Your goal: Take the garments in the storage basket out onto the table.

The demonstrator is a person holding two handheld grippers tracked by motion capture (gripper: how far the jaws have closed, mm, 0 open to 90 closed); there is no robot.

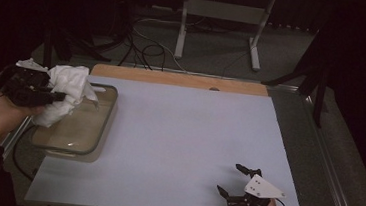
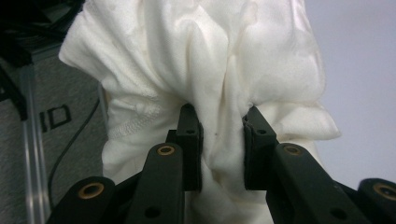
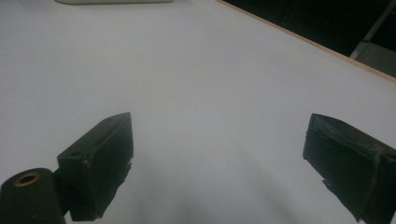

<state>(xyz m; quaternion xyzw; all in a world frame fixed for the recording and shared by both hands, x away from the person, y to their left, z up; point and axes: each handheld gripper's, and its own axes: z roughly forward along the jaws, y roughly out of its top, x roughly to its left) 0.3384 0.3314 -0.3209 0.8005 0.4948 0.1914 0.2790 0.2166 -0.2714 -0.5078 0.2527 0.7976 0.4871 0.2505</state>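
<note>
White cloth [image 1: 66,93] hangs bunched above the near-left end of a clear glass dish [image 1: 99,126] at the table's [image 1: 183,133] left edge, a fold of it pinched between the jaws of the left gripper [image 2: 222,140]. Right gripper [image 1: 237,180] rests low over the table's near right corner, well apart from the dish, its jaws spread wide with nothing between them.

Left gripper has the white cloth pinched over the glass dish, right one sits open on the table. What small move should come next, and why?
Probably carry the white cloth right, clear of the glass dish, onto the table. The left gripper is clamped on a fold, the cloth hangs bunched over the dish, and the right gripper waits open.
</note>
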